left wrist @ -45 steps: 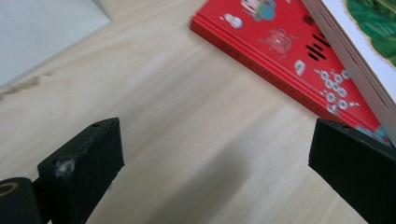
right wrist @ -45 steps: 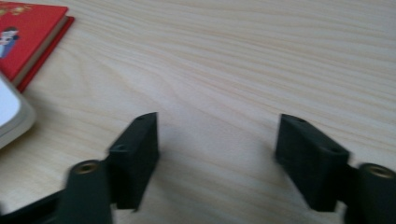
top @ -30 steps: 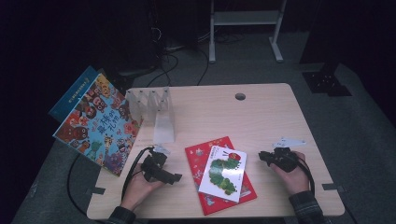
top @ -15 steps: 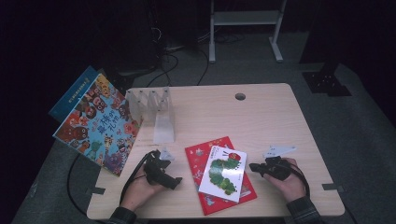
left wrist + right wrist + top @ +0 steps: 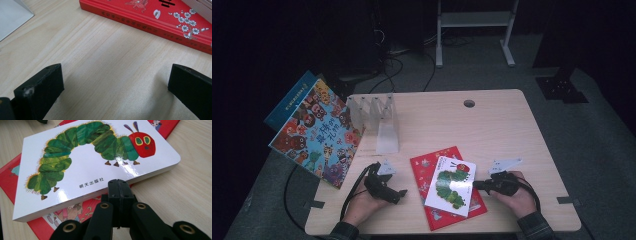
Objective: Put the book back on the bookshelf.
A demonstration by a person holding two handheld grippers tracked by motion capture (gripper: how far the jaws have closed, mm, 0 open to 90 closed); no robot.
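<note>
A white board book with a green caterpillar (image 5: 451, 186) (image 5: 87, 160) lies on top of a larger red book (image 5: 432, 170) (image 5: 160, 17) near the table's front edge. My right gripper (image 5: 475, 185) (image 5: 120, 182) is shut with nothing between its jaws. Its tip sits at the white book's right edge, low over the wood. My left gripper (image 5: 399, 194) (image 5: 115, 82) rests left of the red book, pointing toward it. Its jaws stand wide open over bare wood, a short way from the red book's spine.
A clear plastic book rack (image 5: 379, 120) stands at the table's (image 5: 492, 130) back left. A colourful picture book (image 5: 317, 132) and a blue book (image 5: 292, 97) lean off the left edge. A cable hole (image 5: 469, 103) sits at the back centre.
My right hand has slid left and toward the front edge, bringing its gripper tip up to the white book. The left hand has stayed put.
</note>
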